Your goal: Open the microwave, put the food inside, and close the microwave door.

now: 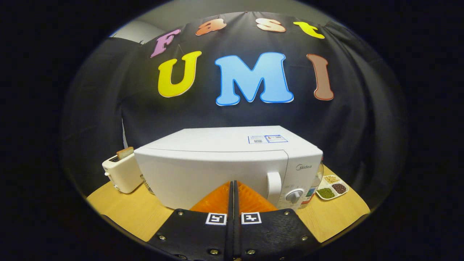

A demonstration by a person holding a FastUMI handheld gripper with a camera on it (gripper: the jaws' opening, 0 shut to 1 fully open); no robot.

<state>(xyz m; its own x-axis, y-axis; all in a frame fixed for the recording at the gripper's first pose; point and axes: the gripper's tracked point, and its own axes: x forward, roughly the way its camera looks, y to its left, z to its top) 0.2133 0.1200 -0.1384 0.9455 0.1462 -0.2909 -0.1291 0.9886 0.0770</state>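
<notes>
Toaster (121, 173) with a bread slice (125, 153); divided dish of grains (332, 187); wooden table (127, 212)

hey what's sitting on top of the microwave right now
Only flat stickers lie on the white microwave top, near its far corner above the control panel. Its inside is hidden: the door is closed. The hand-held gripper, fingers together, is in front of the door.

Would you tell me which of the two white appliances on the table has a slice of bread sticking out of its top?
The small toaster beside the microwave's hinge side; bread protrudes from its slot. The microwave's door is closed. The gripper is shut, empty.
</notes>
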